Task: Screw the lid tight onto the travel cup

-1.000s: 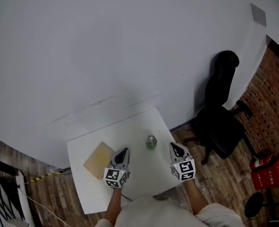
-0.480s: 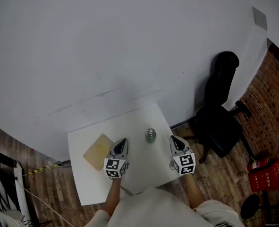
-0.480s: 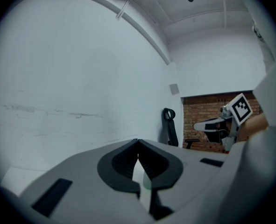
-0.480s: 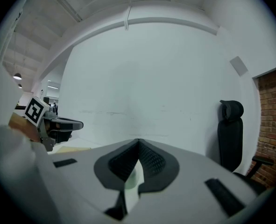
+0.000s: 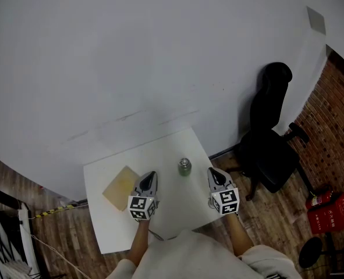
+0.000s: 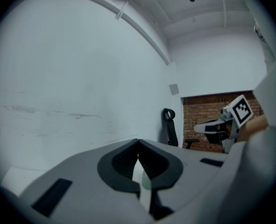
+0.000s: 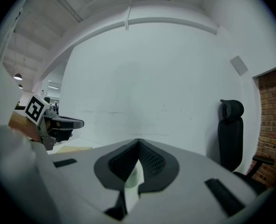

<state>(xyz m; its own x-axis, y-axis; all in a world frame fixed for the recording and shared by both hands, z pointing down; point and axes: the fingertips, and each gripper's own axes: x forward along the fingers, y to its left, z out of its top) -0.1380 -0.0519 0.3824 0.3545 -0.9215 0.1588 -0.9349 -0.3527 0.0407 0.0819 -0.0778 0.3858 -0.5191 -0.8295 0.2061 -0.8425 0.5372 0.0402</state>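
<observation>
Green cup [image 5: 185, 168], white table [image 5: 163, 156]

Scene rides higher in the head view

Compared with 1 second ago, the table [image 5: 160, 156], the travel cup [image 5: 185, 167], the left gripper [image 5: 151, 174] and the right gripper [image 5: 211, 171] all sit a little nearer the top of the head view. More of the person's pale top [image 5: 189, 253] shows along the bottom edge, and less of the black metal frame [image 5: 0, 237] shows at lower left.

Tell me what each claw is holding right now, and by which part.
Nothing is held. The left claw and the right claw are both shut and empty; the travel cup stands untouched on the table between them.
</observation>
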